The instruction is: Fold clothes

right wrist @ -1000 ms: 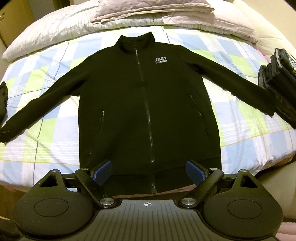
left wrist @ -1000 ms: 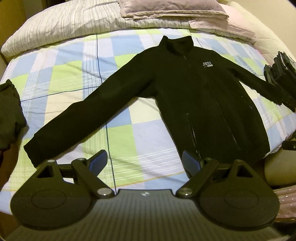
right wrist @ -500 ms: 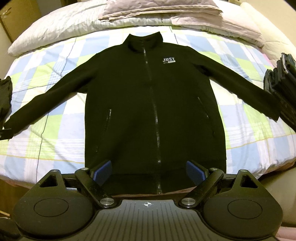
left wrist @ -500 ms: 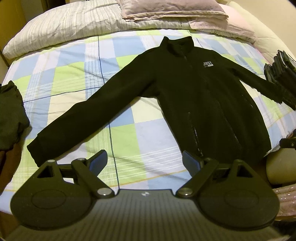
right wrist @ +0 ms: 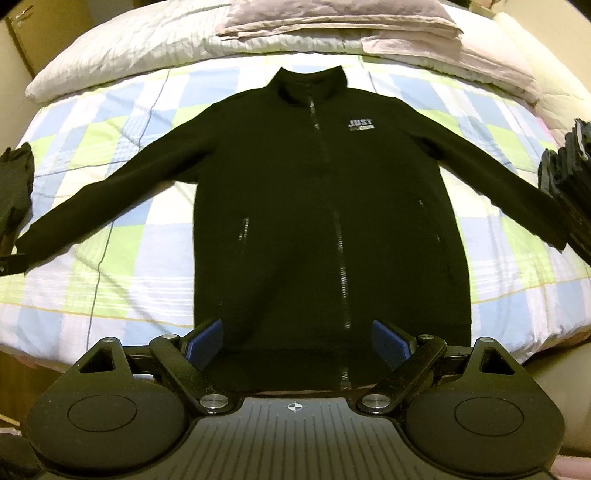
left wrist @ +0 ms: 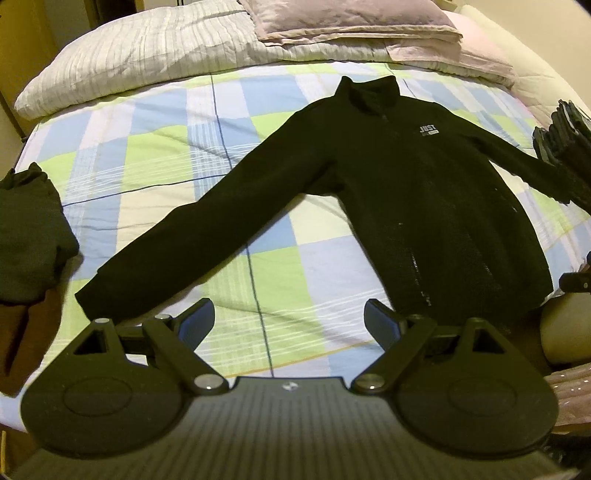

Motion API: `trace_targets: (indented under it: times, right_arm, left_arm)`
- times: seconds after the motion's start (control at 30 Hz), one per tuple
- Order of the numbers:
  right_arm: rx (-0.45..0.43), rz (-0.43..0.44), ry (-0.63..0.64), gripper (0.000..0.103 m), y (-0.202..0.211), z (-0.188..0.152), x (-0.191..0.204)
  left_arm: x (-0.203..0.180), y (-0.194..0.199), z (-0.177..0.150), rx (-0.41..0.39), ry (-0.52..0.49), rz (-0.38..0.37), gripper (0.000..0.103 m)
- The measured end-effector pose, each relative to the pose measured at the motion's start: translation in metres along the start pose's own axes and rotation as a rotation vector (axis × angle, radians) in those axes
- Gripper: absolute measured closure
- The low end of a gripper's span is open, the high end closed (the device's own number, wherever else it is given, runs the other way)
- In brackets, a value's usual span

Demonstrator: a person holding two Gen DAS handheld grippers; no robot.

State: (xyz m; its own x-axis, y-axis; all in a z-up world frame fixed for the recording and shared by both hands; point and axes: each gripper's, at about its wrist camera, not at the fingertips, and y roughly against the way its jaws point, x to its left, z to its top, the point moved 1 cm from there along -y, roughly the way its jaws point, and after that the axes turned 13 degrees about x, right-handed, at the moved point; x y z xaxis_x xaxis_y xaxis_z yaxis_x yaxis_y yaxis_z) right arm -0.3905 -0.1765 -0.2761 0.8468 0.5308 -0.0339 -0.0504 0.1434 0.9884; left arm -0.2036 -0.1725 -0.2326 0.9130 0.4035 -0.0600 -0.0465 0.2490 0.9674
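Note:
A black zip jacket (right wrist: 325,206) with a white "JUST" chest logo lies face up and flat on the checked bedspread (right wrist: 122,258), both sleeves spread outward. In the left wrist view the jacket (left wrist: 424,206) sits to the right, its left sleeve running down toward the cuff near my left gripper (left wrist: 289,324). That gripper is open and empty, hovering over the bedspread (left wrist: 273,280) between sleeve and hem. My right gripper (right wrist: 297,343) is open and empty too, just above the jacket's bottom hem, straddling the zip.
Pale pillows and folded bedding (right wrist: 332,22) lie at the head of the bed. A dark garment (left wrist: 26,229) is heaped at the left edge. A stack of dark folded clothes (right wrist: 569,184) stands at the right edge, by the right cuff.
Both views have shifted slightly: the jacket sits a little further right and lower in each frame. Both grippers stay open and nothing on the bed has moved.

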Motion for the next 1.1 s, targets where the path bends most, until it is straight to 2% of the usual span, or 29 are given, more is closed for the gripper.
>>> trace_targets:
  times: [0.17,0.37,0.6,0.87,1.0,1.1]
  right_arm:
    - [0.027,-0.011,0.009,0.013,-0.004,-0.008,0.009]
    - [0.072,-0.023,-0.003,0.013,-0.010,-0.022,-0.001]
    - [0.091,-0.004,0.010,0.013,-0.020,-0.014,-0.014]
    - [0.031,0.087,0.050,0.013,-0.030,0.014,-0.010]
    - [-0.029,0.124,0.127,0.013,-0.034,0.030,0.010]
    - [-0.077,0.129,0.230,0.013,-0.030,0.041,0.040]
  left_arm:
    - [0.007,-0.005,-0.005,0.013,0.000,-0.001,0.018]
    - [0.001,-0.018,-0.010,0.044,0.008,-0.012,0.018]
    - [-0.007,-0.013,-0.007,0.053,0.032,0.010,0.017]
    - [0.014,0.002,-0.008,0.061,0.087,0.102,0.017]
    - [0.037,0.007,-0.018,0.068,0.127,0.137,0.017]
    - [0.066,0.009,-0.030,0.076,0.172,0.158,0.017]
